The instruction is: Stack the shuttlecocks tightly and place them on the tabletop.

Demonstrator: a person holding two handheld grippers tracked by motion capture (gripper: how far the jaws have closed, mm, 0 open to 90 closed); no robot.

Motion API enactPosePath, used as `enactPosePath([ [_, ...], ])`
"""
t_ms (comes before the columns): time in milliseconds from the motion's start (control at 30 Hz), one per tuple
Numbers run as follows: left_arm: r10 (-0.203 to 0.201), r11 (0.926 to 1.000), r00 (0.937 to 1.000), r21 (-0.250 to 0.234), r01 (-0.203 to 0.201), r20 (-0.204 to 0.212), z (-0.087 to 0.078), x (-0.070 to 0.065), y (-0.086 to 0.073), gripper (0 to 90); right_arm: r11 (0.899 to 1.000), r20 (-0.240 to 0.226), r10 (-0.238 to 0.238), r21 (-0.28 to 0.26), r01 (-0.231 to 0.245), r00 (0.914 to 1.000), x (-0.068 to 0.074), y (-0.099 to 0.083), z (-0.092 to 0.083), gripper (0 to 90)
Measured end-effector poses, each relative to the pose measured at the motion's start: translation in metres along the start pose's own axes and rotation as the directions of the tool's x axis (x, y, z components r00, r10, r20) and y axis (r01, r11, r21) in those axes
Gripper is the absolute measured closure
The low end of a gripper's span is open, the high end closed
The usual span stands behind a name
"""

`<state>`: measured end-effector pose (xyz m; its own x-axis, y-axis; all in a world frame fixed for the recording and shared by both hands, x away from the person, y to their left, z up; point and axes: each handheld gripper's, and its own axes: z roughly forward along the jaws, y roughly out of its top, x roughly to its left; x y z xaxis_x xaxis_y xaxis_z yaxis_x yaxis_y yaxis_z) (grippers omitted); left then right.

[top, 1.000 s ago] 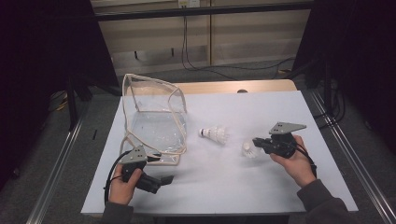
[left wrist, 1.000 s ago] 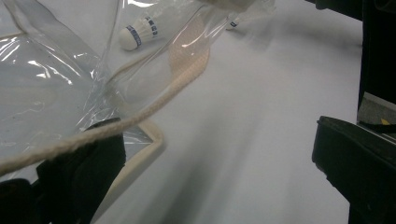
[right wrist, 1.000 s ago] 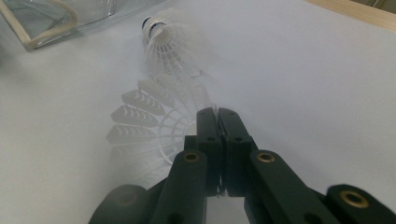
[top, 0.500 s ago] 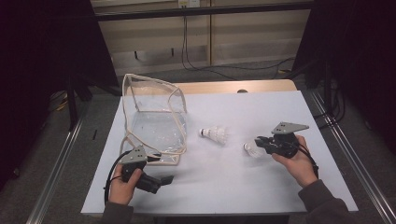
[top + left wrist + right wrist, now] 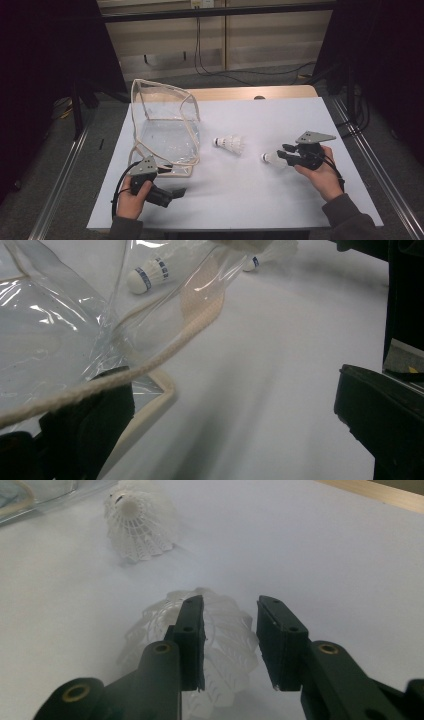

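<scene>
— While we look for writing, we find only a blue band with small marks on the shuttlecock (image 5: 149, 274) that lies in the middle of the tabletop (image 5: 240, 195); in the left gripper view the marks are too small to read.

— Agreed. We see that band from the left gripper view, while the right gripper view gives us the same shuttlecock from its skirt end, as white mesh with no band in sight.

— What about the second shuttlecock (image 5: 273, 158)?

— From the high view we see it lying on the tabletop just in front of the right gripper (image 5: 286, 153), cork end pointing away from the hand. In the right gripper view its skirt sits between and under the two black jaws, and we see a gap between the pads and the feathers. The jaws have just been opening, so we call the right gripper parted, not clamping.

— And the left gripper (image 5: 177, 192)?

— In its own view the jaws stand wide apart. The cord edge of the clear plastic bag (image 5: 165, 125) runs across the one jaw, but nothing is pinched. In the high view we see the bag standing open at the left of the tabletop, well apart from both shuttlecocks.
</scene>
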<state>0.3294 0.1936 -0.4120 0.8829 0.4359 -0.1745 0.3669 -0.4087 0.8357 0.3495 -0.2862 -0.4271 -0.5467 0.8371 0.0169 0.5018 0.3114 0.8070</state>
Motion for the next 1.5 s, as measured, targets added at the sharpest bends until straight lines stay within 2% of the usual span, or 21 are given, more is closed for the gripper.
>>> enactPosePath([
  [367,0.000,1.0000,1.0000,0.002,0.000,-0.001,0.000,0.000,0.000,2.8,1.000,0.025,0.028,0.005,-0.028,0.9993,-0.004,-0.008,-0.002,55.7],
  [567,-0.002,1.0000,1.0000,0.000,0.002,0.000,0.000,0.000,0.000,2.8,0.999,0.031,0.051,0.001,-0.051,0.9982,-0.005,-0.012,-0.004,48.5],
  [733,0.001,1.0000,1.0000,0.003,-0.001,-0.001,0.000,0.000,0.000,2.8,0.997,0.054,0.071,0.000,-0.071,0.9960,-0.008,-0.015,-0.006,39.4],
  [900,0.001,1.0000,1.0000,0.005,-0.001,-0.001,0.000,0.000,0.000,2.8,0.996,0.071,0.087,-0.010,-0.087,0.9937,-0.010,-0.019,-0.009,35.9],
  [1100,-0.005,1.0000,1.0000,-0.002,0.005,0.000,0.000,-0.001,0.000,2.8,0.993,0.069,0.117,-0.009,-0.117,0.9907,-0.012,-0.023,-0.012,31.4],
  [1500,-0.003,1.0000,1.0000,0.001,0.003,-0.003,0.000,-0.001,0.001,2.8,0.989,0.059,0.144,-0.025,-0.143,0.9878,-0.012,-0.026,-0.020,20.7],
])
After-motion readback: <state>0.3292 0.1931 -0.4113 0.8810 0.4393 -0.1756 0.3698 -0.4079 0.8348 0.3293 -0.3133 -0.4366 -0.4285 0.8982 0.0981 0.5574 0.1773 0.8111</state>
